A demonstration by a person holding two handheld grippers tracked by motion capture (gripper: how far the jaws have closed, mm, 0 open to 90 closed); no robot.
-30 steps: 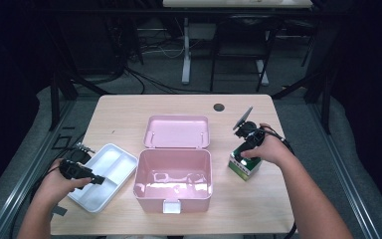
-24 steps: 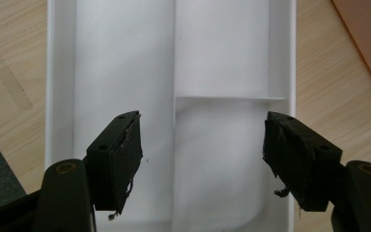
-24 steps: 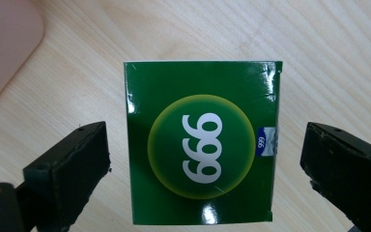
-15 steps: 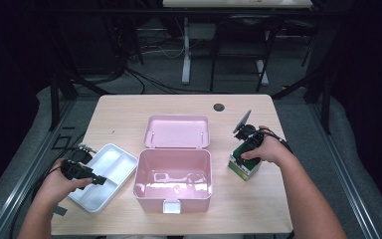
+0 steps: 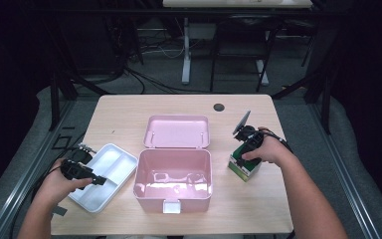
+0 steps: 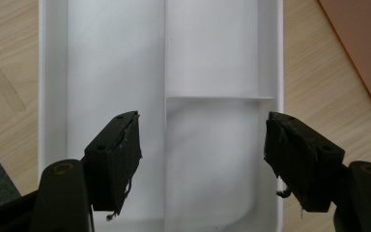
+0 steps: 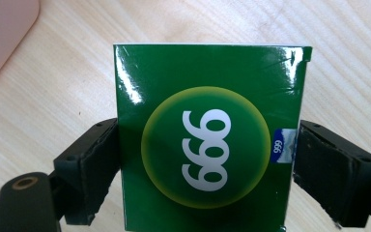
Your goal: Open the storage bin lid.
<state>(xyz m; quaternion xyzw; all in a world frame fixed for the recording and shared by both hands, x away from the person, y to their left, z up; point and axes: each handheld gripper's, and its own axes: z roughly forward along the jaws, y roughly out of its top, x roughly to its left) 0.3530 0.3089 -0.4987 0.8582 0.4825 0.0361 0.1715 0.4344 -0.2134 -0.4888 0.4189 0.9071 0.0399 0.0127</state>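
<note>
Green glossy box (image 7: 207,140) with a yellow-ringed disc reading 999 stands on the table (image 5: 129,112), right of the open pink case (image 5: 173,174). Right tool (image 7: 207,169) pinches its two sides; the right gripper view shows this print, unreadable from the high view. Left tool (image 6: 200,164) hangs spread over the white divided tray (image 6: 53,96), with nothing between its jaws.
</note>
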